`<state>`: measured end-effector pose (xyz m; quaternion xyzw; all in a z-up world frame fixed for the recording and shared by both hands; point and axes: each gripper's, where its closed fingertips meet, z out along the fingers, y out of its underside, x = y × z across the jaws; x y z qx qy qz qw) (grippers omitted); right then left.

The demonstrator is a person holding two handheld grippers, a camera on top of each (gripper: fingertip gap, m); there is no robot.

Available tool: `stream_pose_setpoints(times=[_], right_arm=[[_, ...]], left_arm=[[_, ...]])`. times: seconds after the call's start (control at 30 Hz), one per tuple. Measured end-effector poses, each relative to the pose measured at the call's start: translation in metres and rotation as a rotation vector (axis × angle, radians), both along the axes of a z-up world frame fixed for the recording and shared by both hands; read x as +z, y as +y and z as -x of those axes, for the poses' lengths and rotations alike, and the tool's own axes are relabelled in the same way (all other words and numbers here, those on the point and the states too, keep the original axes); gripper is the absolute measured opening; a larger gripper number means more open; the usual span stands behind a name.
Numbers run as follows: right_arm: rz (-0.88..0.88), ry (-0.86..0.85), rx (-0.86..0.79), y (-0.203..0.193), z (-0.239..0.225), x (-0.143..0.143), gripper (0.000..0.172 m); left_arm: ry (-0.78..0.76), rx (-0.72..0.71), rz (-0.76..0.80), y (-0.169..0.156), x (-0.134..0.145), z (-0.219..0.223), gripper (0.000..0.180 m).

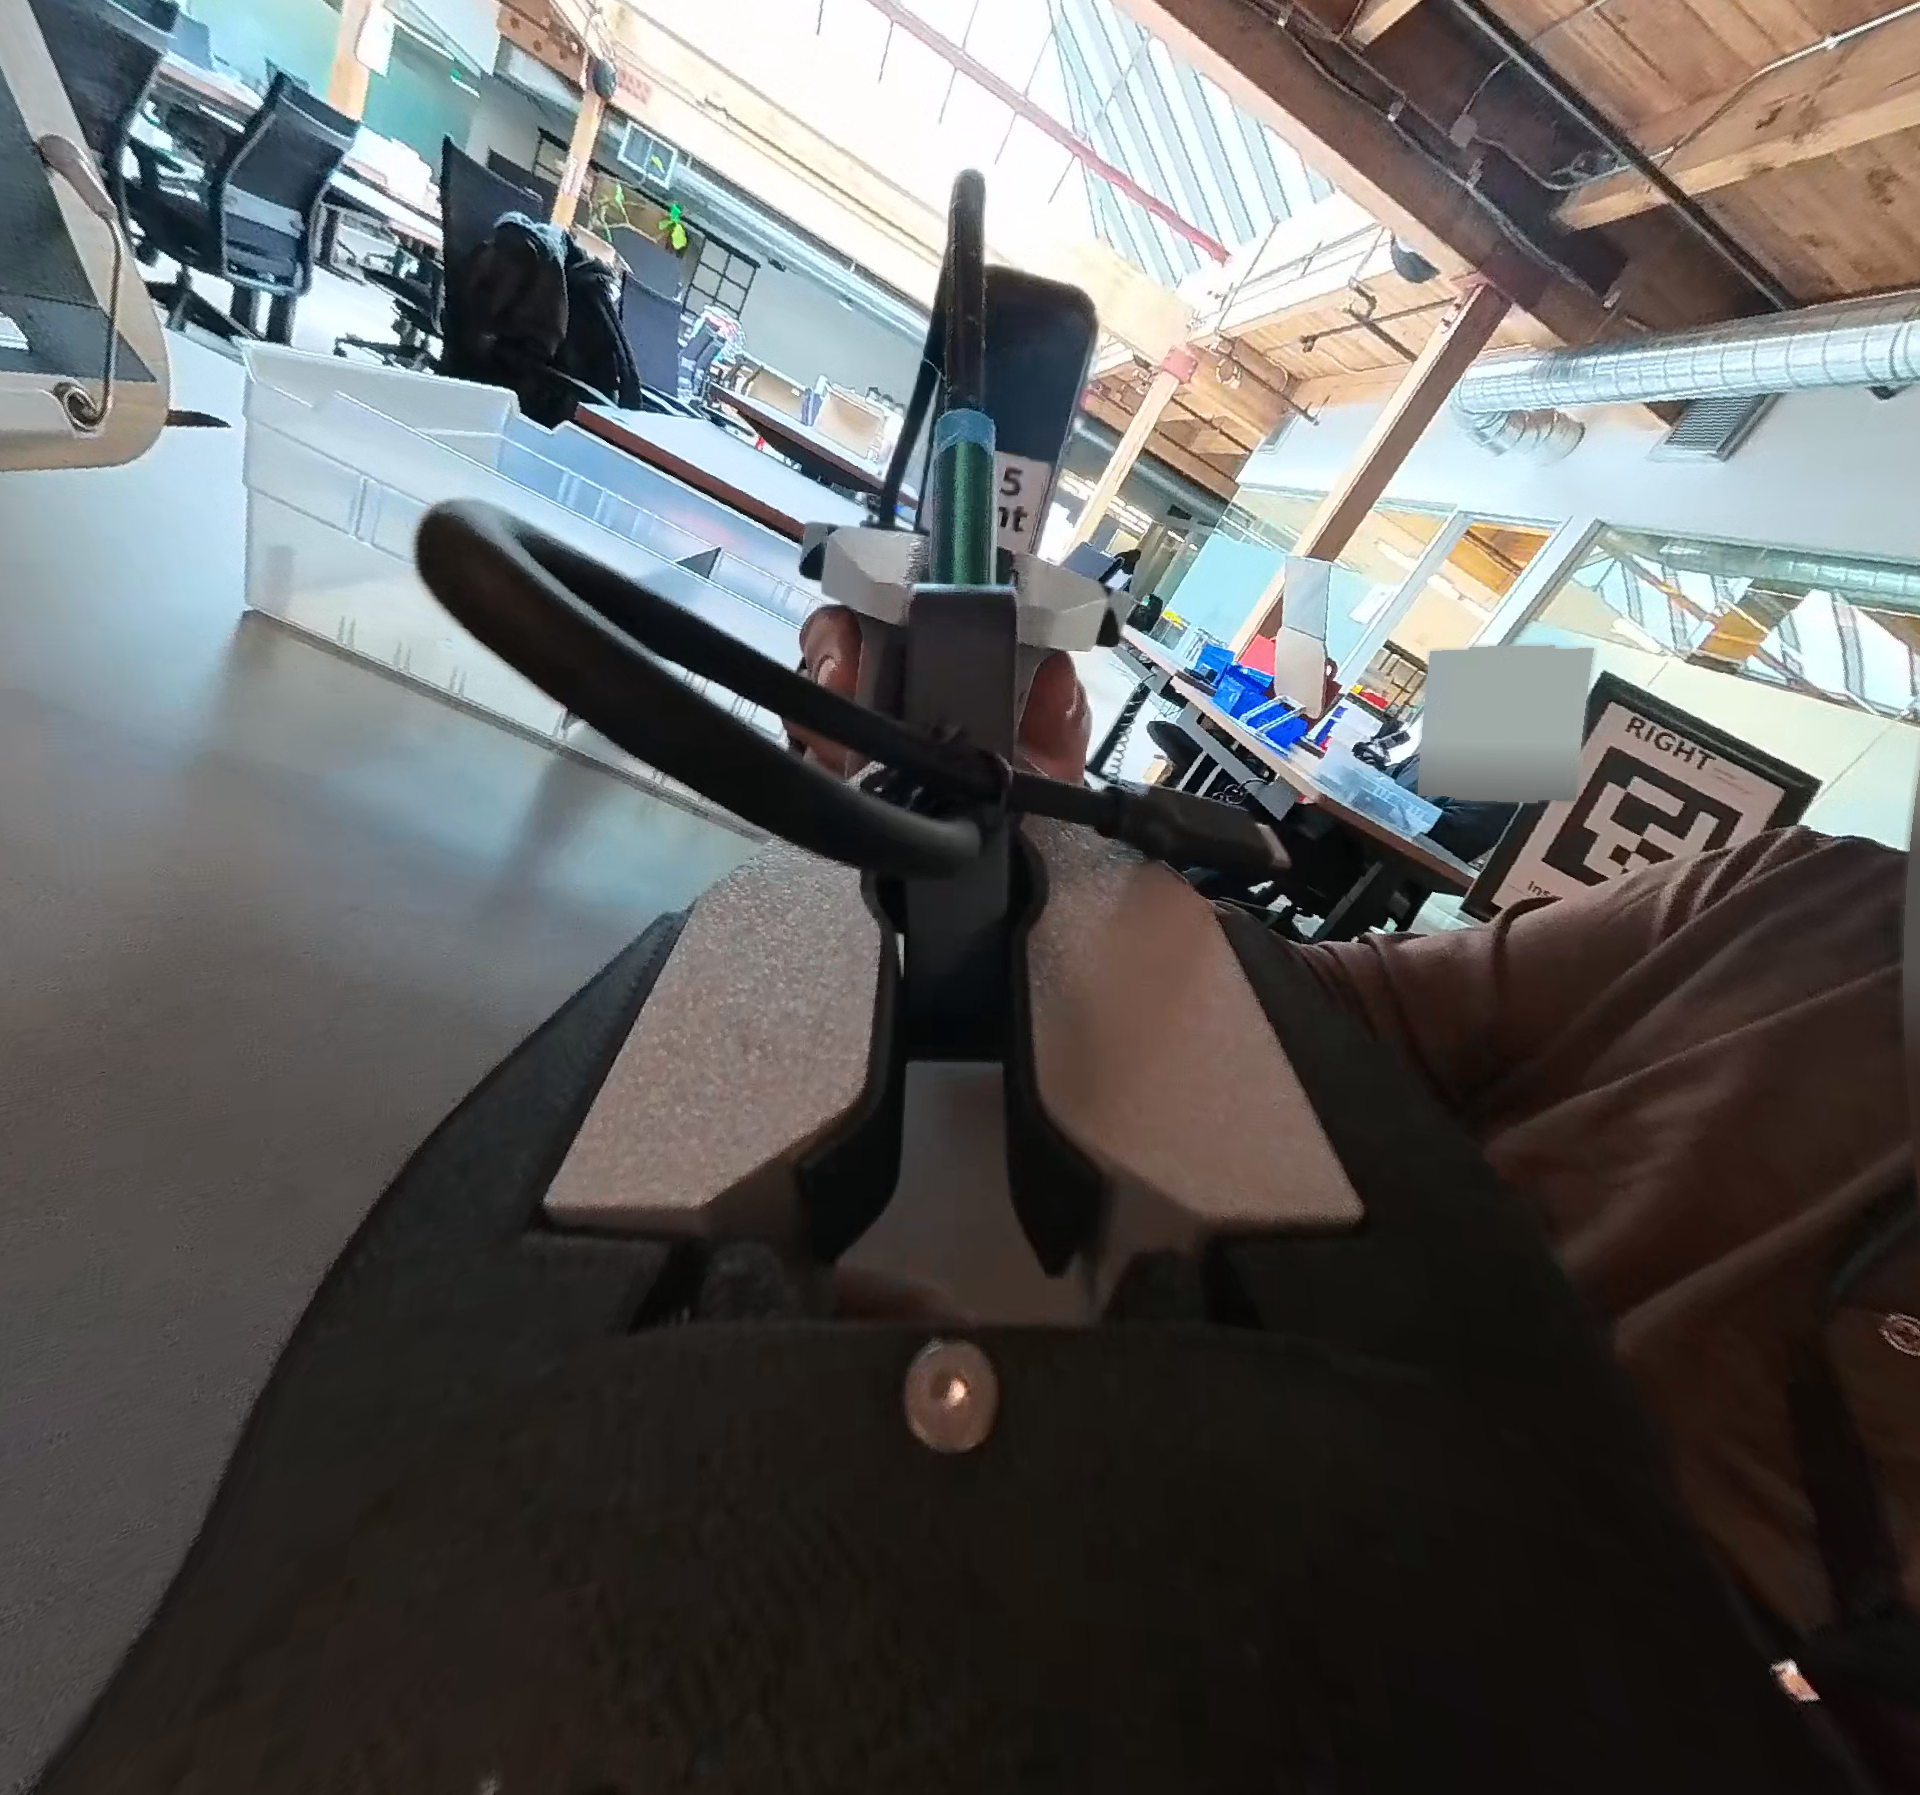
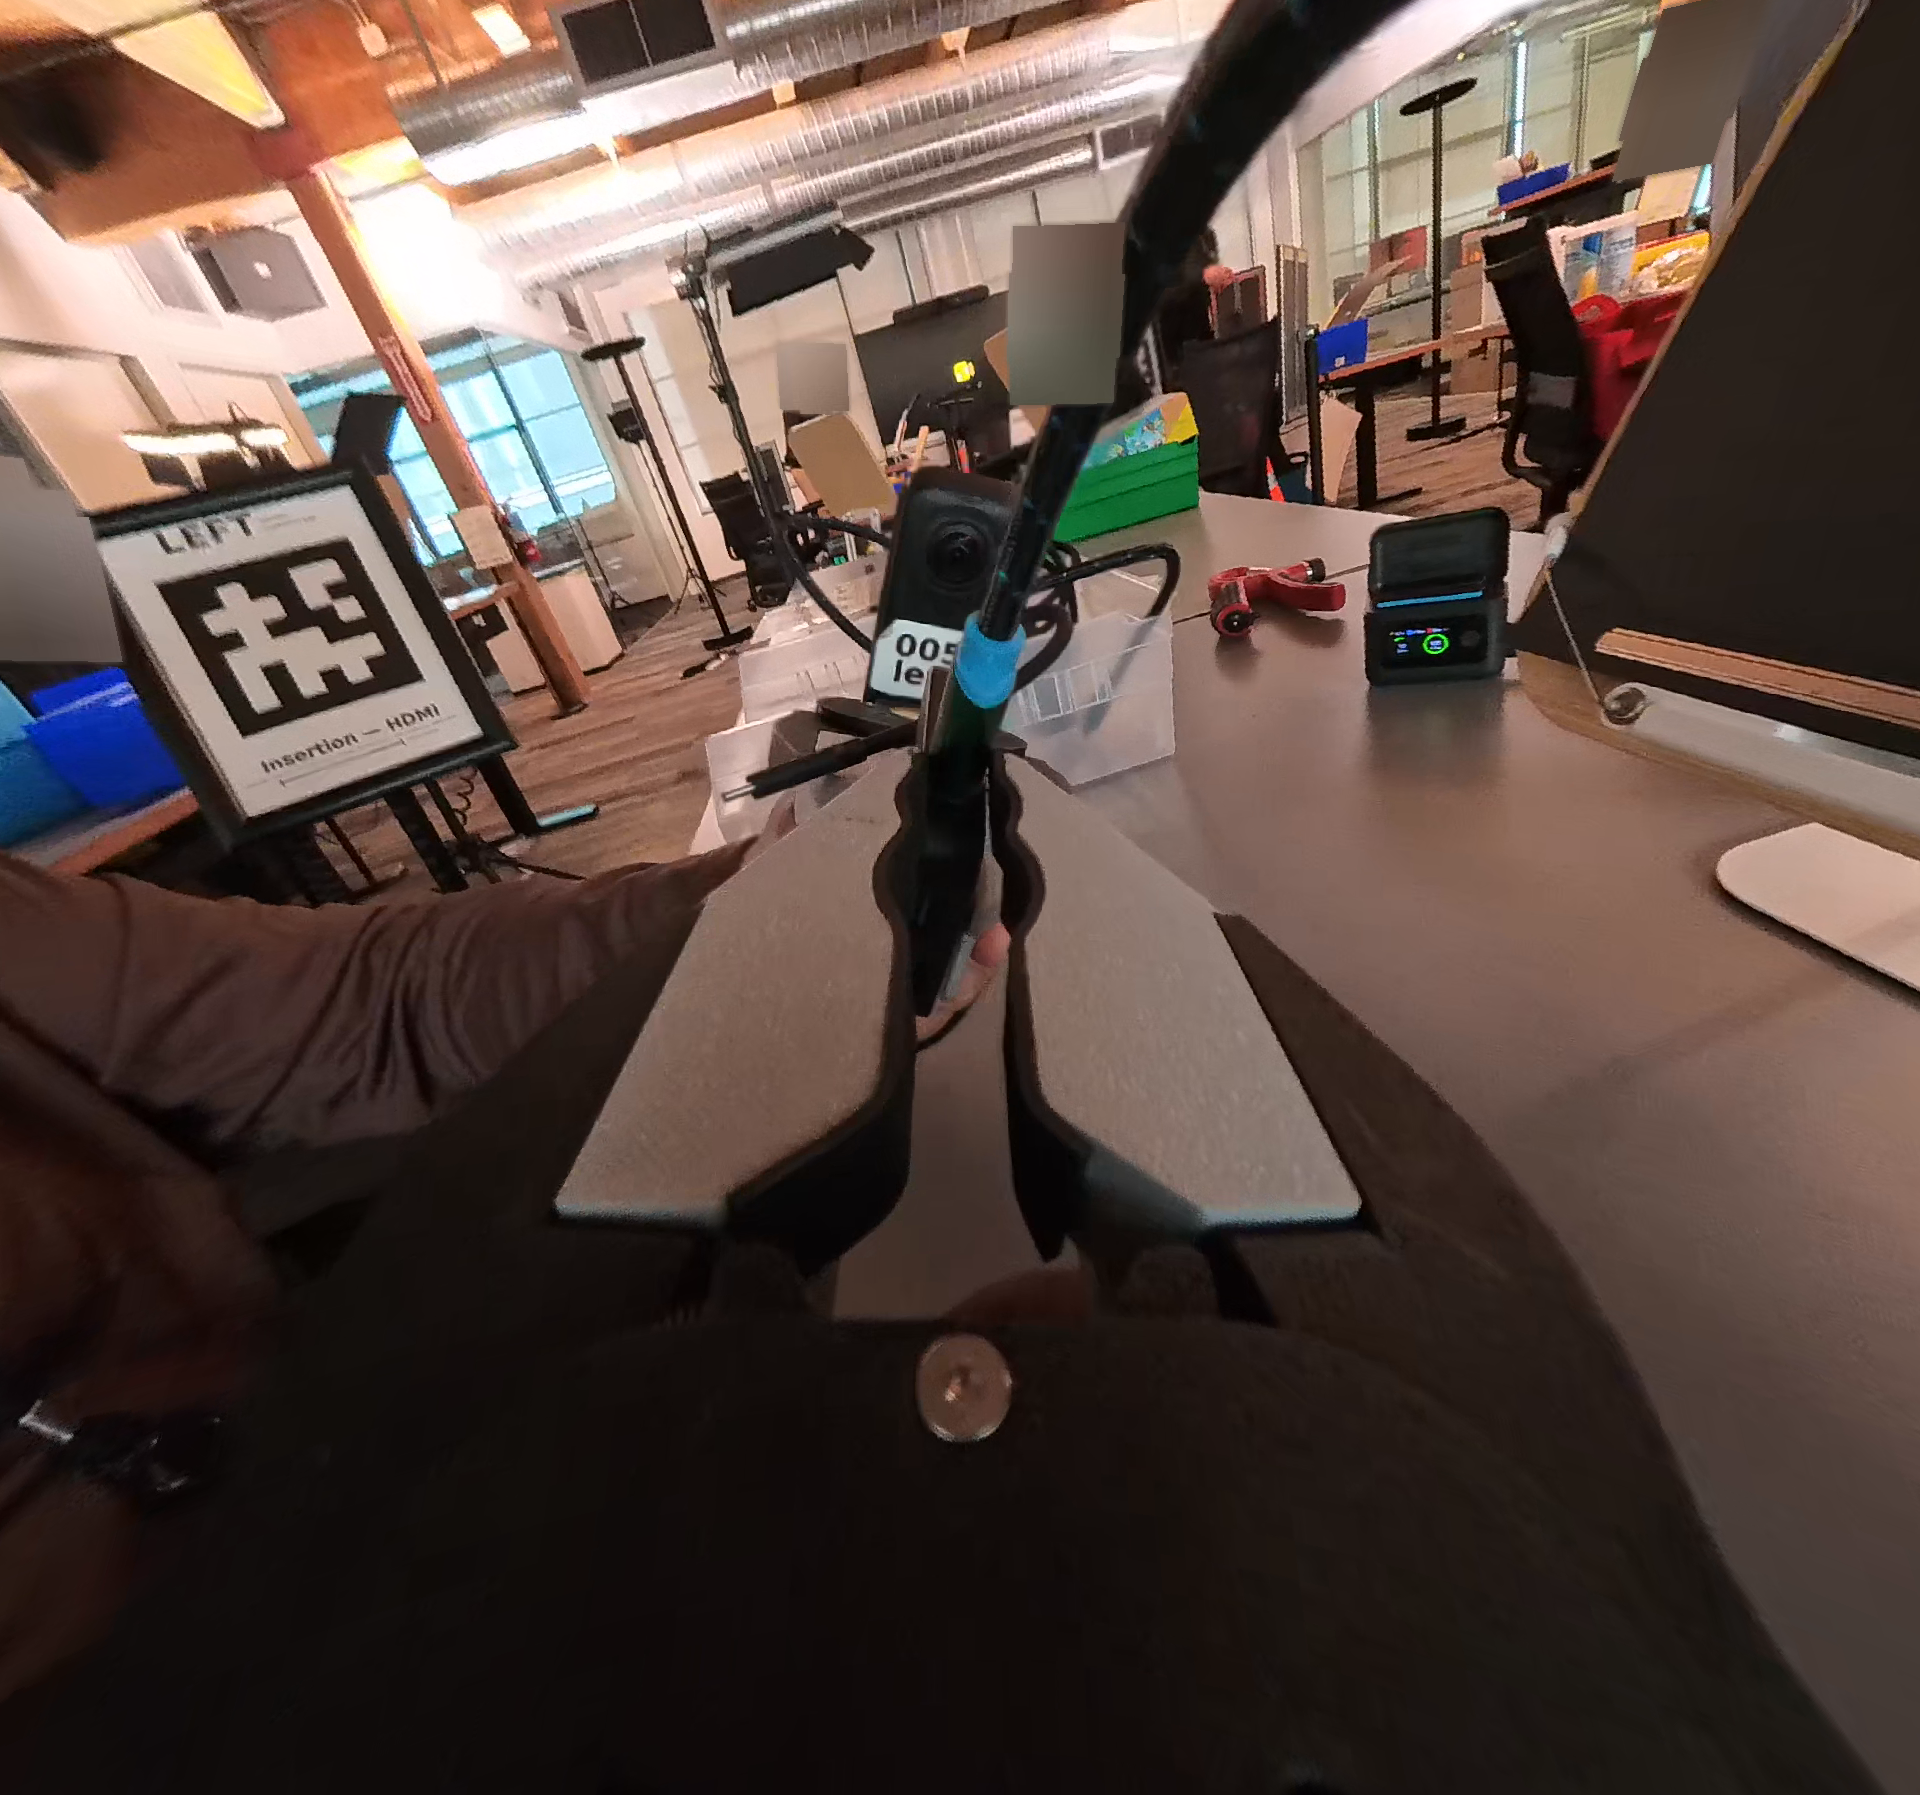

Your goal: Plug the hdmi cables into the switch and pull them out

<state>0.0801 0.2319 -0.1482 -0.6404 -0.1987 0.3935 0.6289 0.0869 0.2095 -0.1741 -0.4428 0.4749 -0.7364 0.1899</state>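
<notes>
In the left wrist view, a dark glossy table [image 1: 260, 914] in an open office with timber ceiling is seen. The left gripper [image 1: 958, 872] is narrowly closed on a grey slab-shaped HDMI switch [image 1: 961, 696], a black looped cable [image 1: 582, 623] crossing it.

In the right wrist view, above that table [image 2: 1455, 914], the right gripper [image 2: 951, 841] is clamped narrowly on a black blue-taped HDMI cable plug [image 2: 977, 706], just before the left gripper.

Left gripper [image 1: 958, 872] and right gripper [image 2: 951, 810] facing each other, fingers nearly closed, brown-sleeved arms behind.
</notes>
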Motion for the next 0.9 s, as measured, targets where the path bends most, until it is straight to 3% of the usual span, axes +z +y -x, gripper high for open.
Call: stream_pose_setpoints(times=[0.2,0.33,0.6,0.9], right_arm=[[-0.012,-0.025,0.001,-0.003,-0.001,-0.001,0.007],[-0.039,-0.032,-0.074,0.003,-0.003,0.001,0.008],[-0.135,0.119,-0.211,0.011,-0.001,0.024,0.006],[-0.158,0.217,-0.252,0.015,0.002,0.034,0.006]], left_arm=[[0.003,-0.023,0.023,-0.004,-0.001,-0.001,0.011],[-0.010,0.045,-0.004,0.002,0.001,-0.004,0.012],[-0.102,0.059,0.130,0.007,0.024,-0.003,0.012],[-0.125,0.052,0.167,0.010,0.033,0.001,0.011]])
